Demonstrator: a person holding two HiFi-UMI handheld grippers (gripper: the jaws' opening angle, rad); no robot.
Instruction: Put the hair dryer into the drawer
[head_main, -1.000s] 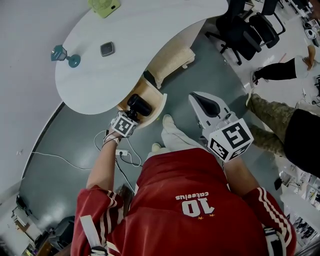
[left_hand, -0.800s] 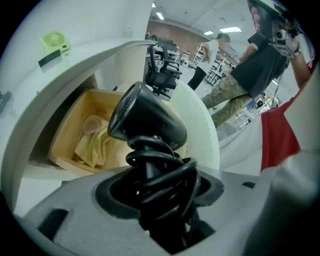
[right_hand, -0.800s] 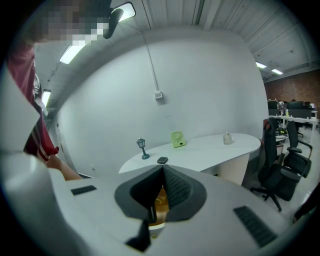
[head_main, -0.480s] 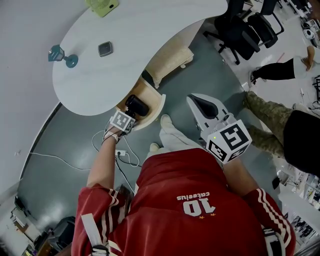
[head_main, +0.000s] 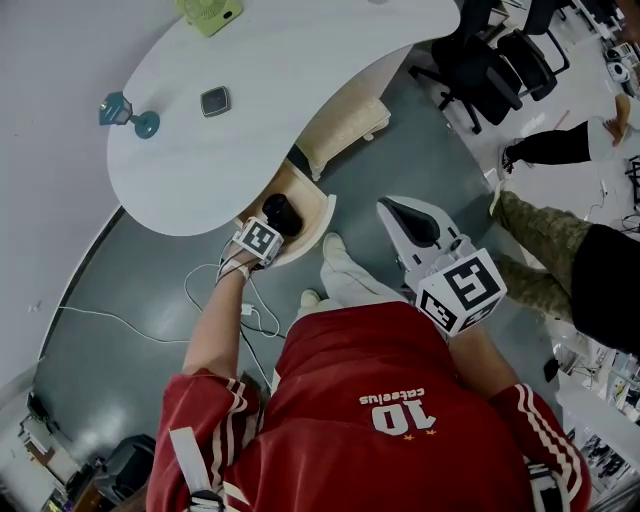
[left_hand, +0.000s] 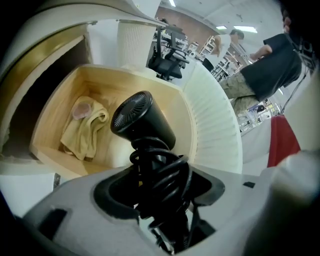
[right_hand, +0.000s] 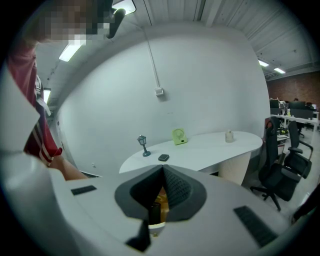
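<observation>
Black and wound about its handle with its own cord (left_hand: 161, 172), the hair dryer (left_hand: 143, 120) is clenched in the left gripper (head_main: 262, 240) and hangs over the open drawer (left_hand: 52, 107), grille end forward. Whether it touches the drawer's floor cannot be told. A yellow cloth (left_hand: 86, 132) lies crumpled in the pale wooden box to the dryer's left; the ribbed white drawer front (left_hand: 217, 125) curves close on its right. The white table (head_main: 290, 70) overhangs the drawer's back and carries a teal lamp (head_main: 128, 110), a dark square item (head_main: 214, 99) and a green fan (head_main: 208, 12). The right gripper (right_hand: 162, 172) is pressed closed on nothing, well apart, above the grey floor (head_main: 140, 290).
</observation>
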